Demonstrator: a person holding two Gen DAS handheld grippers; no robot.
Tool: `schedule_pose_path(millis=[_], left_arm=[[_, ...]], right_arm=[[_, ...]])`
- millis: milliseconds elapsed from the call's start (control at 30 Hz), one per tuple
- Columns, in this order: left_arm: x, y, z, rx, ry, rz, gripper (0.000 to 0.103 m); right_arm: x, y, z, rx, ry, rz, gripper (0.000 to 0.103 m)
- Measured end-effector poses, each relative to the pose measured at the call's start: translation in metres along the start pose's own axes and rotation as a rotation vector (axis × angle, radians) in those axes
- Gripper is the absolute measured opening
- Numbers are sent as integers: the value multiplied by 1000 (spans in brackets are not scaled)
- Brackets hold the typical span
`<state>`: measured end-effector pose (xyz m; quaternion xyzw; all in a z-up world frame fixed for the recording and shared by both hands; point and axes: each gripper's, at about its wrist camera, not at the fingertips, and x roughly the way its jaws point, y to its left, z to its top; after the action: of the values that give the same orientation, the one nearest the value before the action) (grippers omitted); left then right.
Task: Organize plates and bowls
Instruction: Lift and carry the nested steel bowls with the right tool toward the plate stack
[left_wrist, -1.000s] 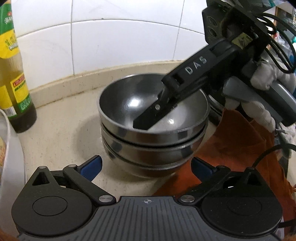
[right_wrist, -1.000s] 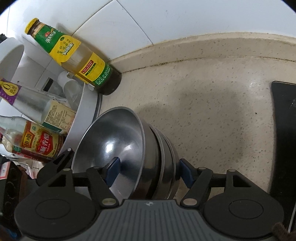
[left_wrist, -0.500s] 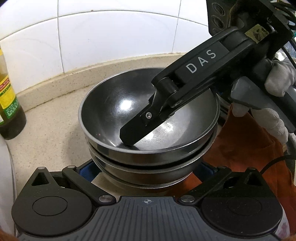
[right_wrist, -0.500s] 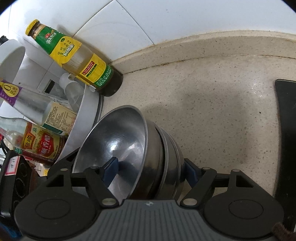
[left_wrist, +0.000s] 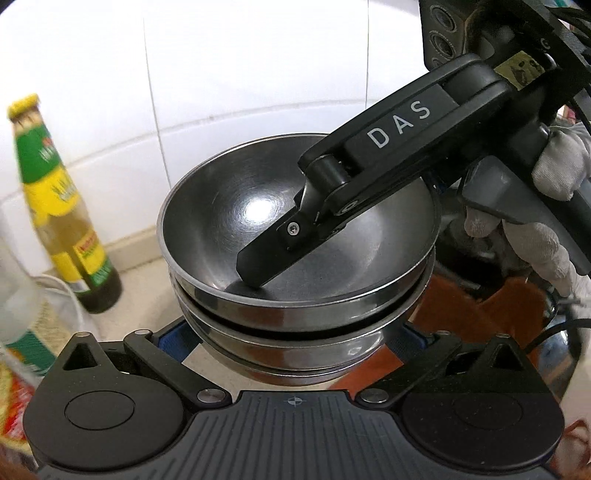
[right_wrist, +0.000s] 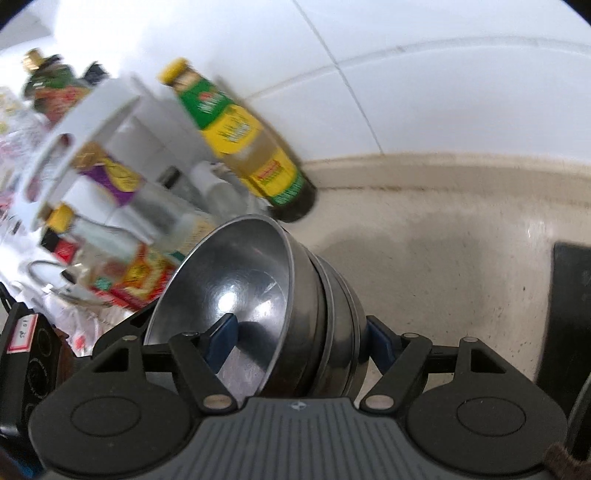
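Observation:
A stack of three nested steel bowls hangs above the counter, tilted. My right gripper is shut on the stack. One of its fingers lies inside the top bowl and the other presses on the underside of the bottom bowl. My left gripper stands wide open with the lower bowls between its blue pads. The bowls hide most of both pads, so I cannot tell whether they touch the steel.
A yellow-labelled oil bottle stands by the tiled wall. A white rack with several bottles is at the left. The beige counter runs right to a black slab. A gloved hand holds the right gripper over an orange-brown cloth.
The bowl stack has risen off the counter in the right gripper. The left gripper closed in until the lower bowls sat between its fingers, then rose along with them.

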<state>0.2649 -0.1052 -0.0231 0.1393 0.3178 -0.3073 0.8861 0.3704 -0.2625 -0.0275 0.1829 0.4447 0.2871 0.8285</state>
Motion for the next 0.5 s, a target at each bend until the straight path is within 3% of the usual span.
schedule_pose_path(millis=[200, 500], left_arm=[[-47, -30, 7, -11, -39, 72, 103], [-99, -53, 4, 17, -83, 99, 103]], right_arm=[[-40, 32, -11, -85, -19, 23, 69], [-88, 83, -40, -147, -66, 22, 69]])
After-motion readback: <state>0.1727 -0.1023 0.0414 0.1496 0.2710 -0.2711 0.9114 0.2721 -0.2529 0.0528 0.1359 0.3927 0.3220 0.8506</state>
